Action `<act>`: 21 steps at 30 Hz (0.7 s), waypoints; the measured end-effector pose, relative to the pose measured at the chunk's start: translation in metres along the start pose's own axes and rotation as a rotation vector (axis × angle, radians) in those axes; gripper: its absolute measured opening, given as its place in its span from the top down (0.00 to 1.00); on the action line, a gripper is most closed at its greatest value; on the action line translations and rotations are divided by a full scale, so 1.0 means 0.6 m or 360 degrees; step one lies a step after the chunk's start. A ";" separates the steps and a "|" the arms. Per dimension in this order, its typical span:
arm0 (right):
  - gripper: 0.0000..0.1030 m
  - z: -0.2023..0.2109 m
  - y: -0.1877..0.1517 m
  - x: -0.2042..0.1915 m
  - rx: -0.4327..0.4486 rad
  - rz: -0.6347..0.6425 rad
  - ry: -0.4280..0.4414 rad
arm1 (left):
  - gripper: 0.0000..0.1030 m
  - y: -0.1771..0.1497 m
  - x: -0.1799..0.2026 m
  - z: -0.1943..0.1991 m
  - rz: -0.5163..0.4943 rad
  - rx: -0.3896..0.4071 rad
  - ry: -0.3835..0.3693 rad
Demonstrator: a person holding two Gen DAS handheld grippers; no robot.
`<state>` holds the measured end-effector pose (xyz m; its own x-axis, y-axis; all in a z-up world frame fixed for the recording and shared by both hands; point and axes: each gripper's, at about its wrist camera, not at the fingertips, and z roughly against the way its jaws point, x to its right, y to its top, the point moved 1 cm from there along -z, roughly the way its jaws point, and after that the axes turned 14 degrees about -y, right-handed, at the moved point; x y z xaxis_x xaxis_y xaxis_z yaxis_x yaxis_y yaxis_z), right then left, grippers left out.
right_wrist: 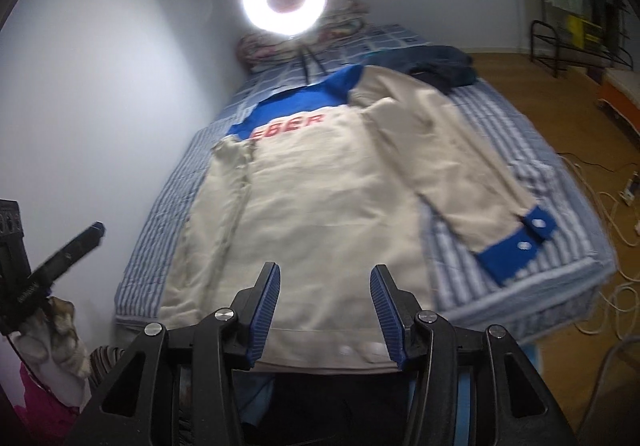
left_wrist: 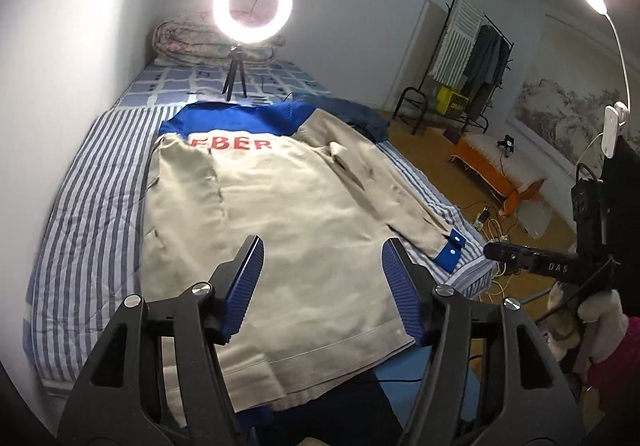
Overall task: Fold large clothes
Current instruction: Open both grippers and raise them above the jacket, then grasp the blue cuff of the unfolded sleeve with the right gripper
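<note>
Left wrist view: my left gripper (left_wrist: 322, 278) and right gripper (right_wrist: 325, 304) hover released above the jacket (left_wrist: 272, 214); soft, floppy cloth, so I'd pinch the right sleeve's blue cuff (right_wrist: 516, 244).

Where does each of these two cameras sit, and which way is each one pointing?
Left wrist: on the left gripper, looking up the bed over the beige jacket toward the ring light; the right gripper shows at its right edge.
Right wrist: on the right gripper, above the jacket's hem, facing the same way; the left gripper shows at left.
Both share jacket, striped bed, ring light.
</note>
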<state>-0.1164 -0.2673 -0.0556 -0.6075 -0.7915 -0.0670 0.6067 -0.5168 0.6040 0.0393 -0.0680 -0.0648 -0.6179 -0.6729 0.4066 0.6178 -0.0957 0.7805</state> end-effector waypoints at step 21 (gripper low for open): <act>0.45 -0.229 0.053 0.348 -0.0230 -0.0698 -0.0160 | 0.38 0.031 -0.008 -0.174 0.0024 -0.0299 0.0075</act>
<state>-0.1535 -0.4937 -0.1595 -0.8648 -0.4565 -0.2092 0.3427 -0.8410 0.4186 0.1043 -0.1429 -0.1018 -0.5874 -0.7084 0.3914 0.7094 -0.2180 0.6702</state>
